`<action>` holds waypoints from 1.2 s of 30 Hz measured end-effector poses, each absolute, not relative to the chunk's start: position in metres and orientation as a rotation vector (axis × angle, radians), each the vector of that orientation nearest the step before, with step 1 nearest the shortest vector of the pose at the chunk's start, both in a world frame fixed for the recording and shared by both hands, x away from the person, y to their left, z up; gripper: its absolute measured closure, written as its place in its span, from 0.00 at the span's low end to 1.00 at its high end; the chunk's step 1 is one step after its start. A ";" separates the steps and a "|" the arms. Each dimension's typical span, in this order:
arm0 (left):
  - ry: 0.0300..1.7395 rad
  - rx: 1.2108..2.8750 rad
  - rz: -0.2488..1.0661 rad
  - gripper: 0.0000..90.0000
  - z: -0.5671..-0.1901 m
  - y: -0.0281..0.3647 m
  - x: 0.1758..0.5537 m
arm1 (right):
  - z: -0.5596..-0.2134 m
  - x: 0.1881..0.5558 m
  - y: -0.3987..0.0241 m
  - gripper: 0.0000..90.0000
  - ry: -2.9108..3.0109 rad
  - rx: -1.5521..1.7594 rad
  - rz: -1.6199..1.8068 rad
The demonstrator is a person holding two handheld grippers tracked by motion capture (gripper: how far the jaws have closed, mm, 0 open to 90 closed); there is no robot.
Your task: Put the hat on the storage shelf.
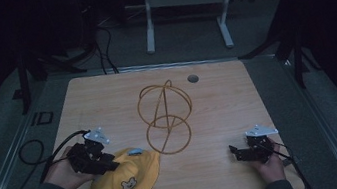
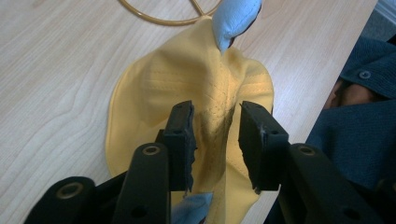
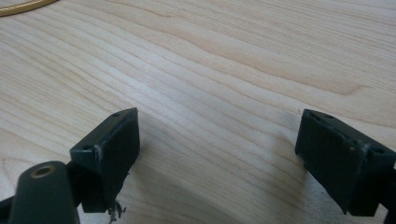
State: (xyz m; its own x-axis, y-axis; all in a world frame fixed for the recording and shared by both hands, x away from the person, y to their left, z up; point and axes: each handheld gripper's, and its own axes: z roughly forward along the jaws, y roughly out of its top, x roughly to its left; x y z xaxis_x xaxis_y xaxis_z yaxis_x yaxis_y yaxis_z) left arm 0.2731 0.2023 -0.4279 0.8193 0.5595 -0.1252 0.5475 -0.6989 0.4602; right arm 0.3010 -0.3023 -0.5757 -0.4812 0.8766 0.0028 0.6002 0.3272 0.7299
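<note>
The left claw point(image 2: 215, 140) pinches a raised fold of the yellow cap point(image 1: 123, 179) — lying at the table's point(image 1: 219, 112) near-left, just beside the gold wire stand point(image 1: 166, 117). The right claw point(image 3: 217, 163) rests wide apart on bare wood.

hat point(image 2: 187, 93) lower edge cropped; wire stand point(image 3: 23, 7) mostly cut off
</note>
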 end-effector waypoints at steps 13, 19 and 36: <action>0.800 2.643 0.017 0.77 -0.433 0.190 0.282 | -0.576 0.301 -0.302 0.15 2.205 1.307 0.958; 0.778 2.745 0.029 0.77 -0.440 0.180 0.284 | -0.576 0.301 -0.302 0.15 2.205 1.305 0.957; 0.724 2.823 0.057 0.90 -0.435 0.183 0.285 | -0.576 0.301 -0.302 0.15 2.205 1.306 0.958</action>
